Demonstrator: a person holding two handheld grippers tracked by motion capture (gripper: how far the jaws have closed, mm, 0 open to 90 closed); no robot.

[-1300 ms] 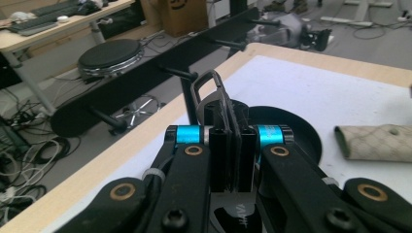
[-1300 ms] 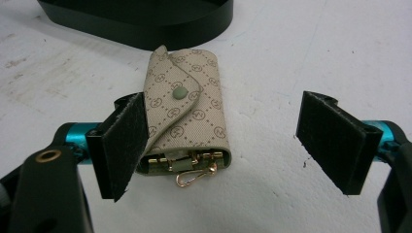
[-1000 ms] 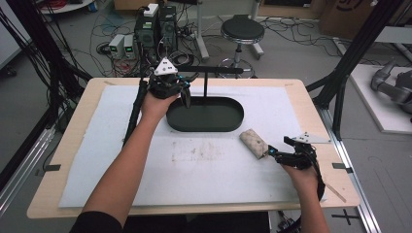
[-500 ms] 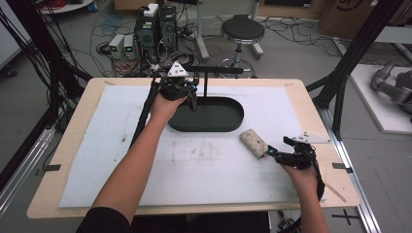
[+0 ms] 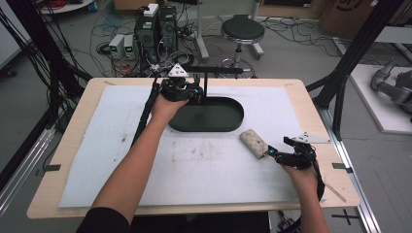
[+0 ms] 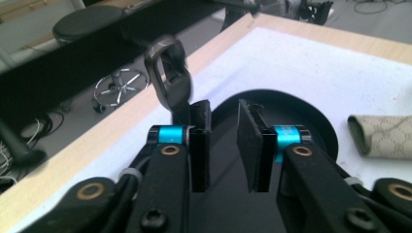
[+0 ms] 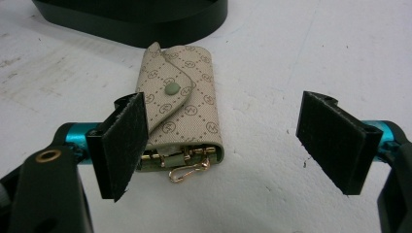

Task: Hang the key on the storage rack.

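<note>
A beige patterned key pouch (image 5: pixel 252 141) lies on the white mat, right of a black oval stand base (image 5: pixel 218 121). My right gripper (image 5: pixel 279 146) sits just behind the pouch, open. In the right gripper view its jaws (image 7: pixel 226 126) stand wide apart, with the pouch (image 7: pixel 180 107) close to the left jaw and a gold clasp (image 7: pixel 187 172) poking out toward me. My left gripper (image 5: pixel 194 93) hovers over the base's left end by the upright post (image 5: pixel 206 85). Its jaws (image 6: pixel 224 109) are a narrow gap apart with nothing between them. A dark metal loop (image 6: pixel 167 73) rises blurred beside the left jaw.
The stand carries a horizontal bar (image 5: pixel 218 71) on top of the post. The white mat (image 5: pixel 111 145) covers most of the wooden table (image 5: pixel 73 126). Beyond the far edge are a stool (image 5: pixel 242 30), electronics boxes and cables on the floor.
My left gripper has shifted rightward toward the stand's post over the past second. The right gripper and the pouch have stayed where they were.
</note>
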